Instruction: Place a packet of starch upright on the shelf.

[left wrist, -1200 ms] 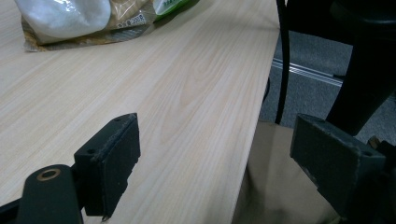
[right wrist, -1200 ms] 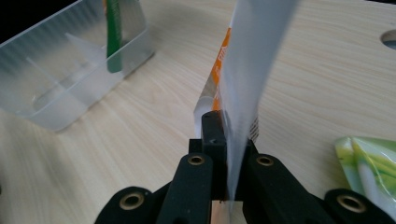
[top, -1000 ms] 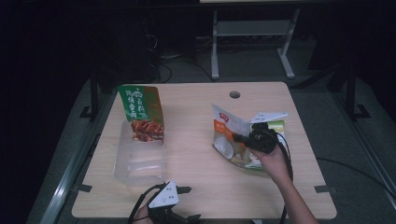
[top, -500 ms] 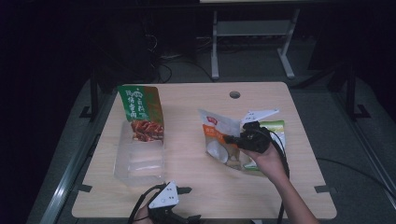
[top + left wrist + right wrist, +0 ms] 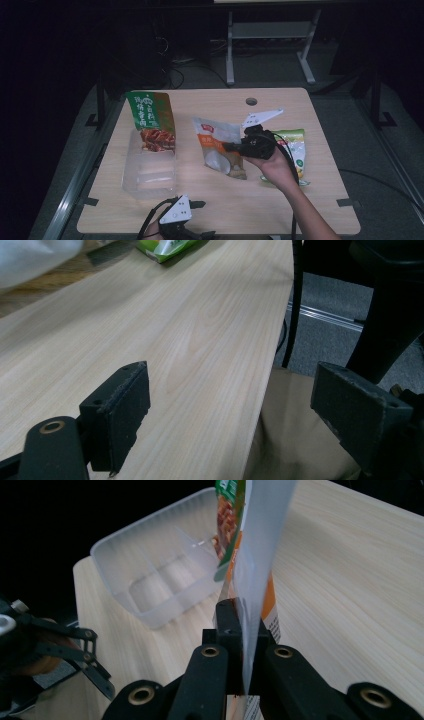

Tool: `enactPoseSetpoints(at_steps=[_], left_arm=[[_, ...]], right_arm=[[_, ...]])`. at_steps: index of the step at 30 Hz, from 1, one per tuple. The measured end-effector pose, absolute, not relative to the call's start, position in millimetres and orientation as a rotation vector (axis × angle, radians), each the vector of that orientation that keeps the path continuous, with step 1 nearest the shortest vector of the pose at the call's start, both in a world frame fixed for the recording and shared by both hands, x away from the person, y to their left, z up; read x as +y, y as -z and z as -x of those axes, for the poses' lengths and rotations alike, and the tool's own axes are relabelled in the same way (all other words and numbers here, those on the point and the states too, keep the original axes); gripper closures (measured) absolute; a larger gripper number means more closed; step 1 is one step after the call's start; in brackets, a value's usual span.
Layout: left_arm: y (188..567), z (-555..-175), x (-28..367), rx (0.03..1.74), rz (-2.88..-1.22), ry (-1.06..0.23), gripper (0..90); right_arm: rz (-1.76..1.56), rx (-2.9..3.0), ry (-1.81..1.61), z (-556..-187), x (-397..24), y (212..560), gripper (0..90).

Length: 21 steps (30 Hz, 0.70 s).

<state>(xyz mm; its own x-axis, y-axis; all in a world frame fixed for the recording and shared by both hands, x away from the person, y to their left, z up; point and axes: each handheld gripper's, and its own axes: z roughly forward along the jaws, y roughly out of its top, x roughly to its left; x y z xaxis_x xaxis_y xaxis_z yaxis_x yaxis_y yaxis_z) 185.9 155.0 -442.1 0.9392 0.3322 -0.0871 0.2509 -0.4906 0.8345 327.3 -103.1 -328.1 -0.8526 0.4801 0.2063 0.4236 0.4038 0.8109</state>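
My right gripper (image 5: 231,147) is shut on the edge of a white and orange snack bag (image 5: 216,148) and holds it above the middle of the table. In the right gripper view the bag (image 5: 257,555) stands edge-on between the closed jaws of the right gripper (image 5: 240,615). A clear divided container (image 5: 149,169) lies at the left, with a green snack bag (image 5: 149,117) leaning at its far end. My left gripper (image 5: 202,218) rests at the table's front edge. Its jaws stand wide apart, and nothing is between them in the left gripper view (image 5: 240,405).
A green and yellow packet (image 5: 295,147) lies flat on the wooden table (image 5: 300,210), right of the held bag; its corner (image 5: 170,247) also shows in the left gripper view. A cable hole (image 5: 251,101) sits near the far edge. Dark floor and a metal stand lie beyond.
The right gripper has lifted the white and orange bag and carried it leftward toward the table's middle, uncovering the green and yellow packet. The left gripper has stayed put.
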Motion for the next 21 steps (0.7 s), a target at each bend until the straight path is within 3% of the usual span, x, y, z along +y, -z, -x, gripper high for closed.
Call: enactPoseSetpoints(at_steps=[21], left_arm=[[441.0,-185.1,156.6,0.406,-2.104,-0.112,15.7]], right_arm=[[-0.650,2.630,-1.559,-333.6,-42.4,303.5,90.0]])
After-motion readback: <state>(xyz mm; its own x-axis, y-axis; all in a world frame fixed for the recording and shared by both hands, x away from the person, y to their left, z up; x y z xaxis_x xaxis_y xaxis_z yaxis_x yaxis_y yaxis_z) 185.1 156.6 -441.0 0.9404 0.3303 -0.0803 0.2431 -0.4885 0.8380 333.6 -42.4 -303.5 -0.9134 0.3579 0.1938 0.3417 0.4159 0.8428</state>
